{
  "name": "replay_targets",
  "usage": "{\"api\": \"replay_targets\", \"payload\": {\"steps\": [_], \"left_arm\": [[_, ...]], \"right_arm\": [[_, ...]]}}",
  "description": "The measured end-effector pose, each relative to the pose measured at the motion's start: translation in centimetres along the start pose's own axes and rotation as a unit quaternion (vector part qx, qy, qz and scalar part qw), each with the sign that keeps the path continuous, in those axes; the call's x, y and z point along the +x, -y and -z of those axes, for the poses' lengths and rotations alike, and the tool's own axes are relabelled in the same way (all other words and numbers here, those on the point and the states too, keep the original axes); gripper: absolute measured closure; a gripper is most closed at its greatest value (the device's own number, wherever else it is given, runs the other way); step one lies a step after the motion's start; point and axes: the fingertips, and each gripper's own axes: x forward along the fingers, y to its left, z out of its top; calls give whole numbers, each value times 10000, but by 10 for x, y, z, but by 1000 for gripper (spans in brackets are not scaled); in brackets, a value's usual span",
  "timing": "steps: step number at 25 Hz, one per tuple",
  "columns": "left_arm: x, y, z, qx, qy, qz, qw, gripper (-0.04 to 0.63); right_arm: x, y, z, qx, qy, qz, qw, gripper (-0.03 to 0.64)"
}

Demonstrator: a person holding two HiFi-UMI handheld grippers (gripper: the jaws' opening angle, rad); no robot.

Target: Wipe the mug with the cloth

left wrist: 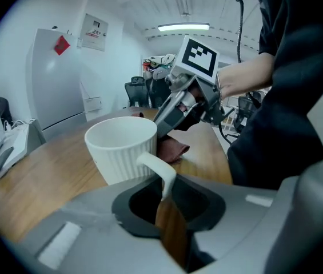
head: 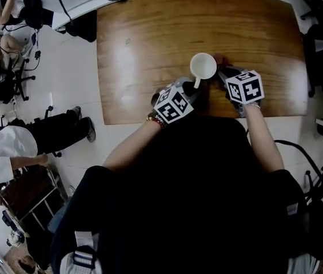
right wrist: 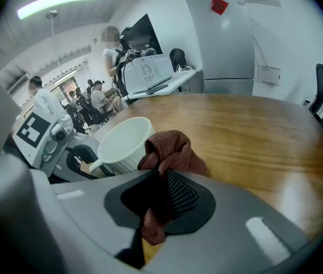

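Closest in, left gripper (left wrist: 162,196) clamped on the handle (left wrist: 159,173) of the mug (left wrist: 121,147). Mug upright on the table (head: 150,39), toward the person's edge. Opposite it, right gripper (right wrist: 162,201) clenched on the cloth (right wrist: 170,153), its bunched end touching or just beside the mug wall; cannot tell which. Risks, as judged: the handle hold is narrow, so a hard sideways rub could twist the mug in the jaws or tip it. Cloth is pinched by one fold only and may drag free. Grippers sit near each other and could knock.
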Motion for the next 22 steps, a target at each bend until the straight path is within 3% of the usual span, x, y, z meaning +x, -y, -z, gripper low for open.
{"api": "replay_targets", "payload": {"steps": [8,16,22], "left_arm": [[2,-2,1,-22,-49,21,10000,537],[5,-3,-5,69,-23,64,10000,540],[6,-2,-7,101,-125,56,9999,541]], "right_arm": [[8,4,4,218,-30,114,9997,577],[-30,-10,-19,439,496,-41,9978,577],[-26,-11,-11,539,466,-13,9975,577]]}}
